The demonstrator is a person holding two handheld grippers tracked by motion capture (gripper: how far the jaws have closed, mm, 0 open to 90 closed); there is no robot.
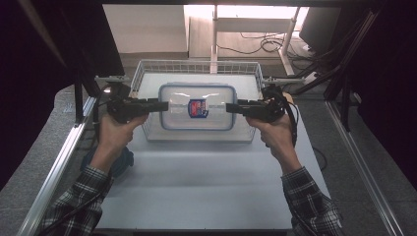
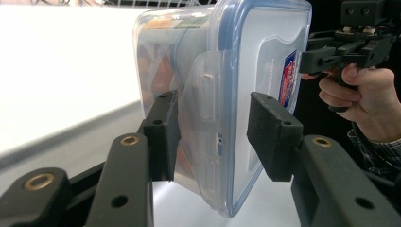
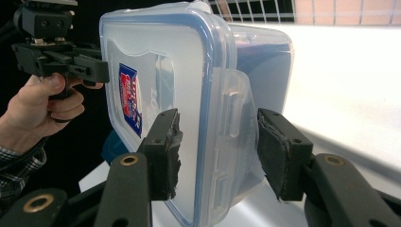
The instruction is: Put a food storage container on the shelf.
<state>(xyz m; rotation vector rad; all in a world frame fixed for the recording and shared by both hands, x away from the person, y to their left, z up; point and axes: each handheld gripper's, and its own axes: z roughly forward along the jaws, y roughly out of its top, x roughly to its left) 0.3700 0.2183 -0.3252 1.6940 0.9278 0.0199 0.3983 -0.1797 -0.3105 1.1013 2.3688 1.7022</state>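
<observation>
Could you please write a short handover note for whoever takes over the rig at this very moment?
Left gripper: shut on the left end of the clear lidded container.
Right gripper: shut on its right end.
Container: held level between both grippers over the white wire basket; lid on, blue seal, red-and-blue label on top. Whether it is clear of the basket floor cannot be told.
Done: two-handed grip made.
Left: probably carry it out and set it on the table; keep both ends level.

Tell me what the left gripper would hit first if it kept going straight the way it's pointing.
The clear lidded food container: the left gripper already straddles its end, by the lid's side latch, so it would probably meet that end wall at once.
</observation>
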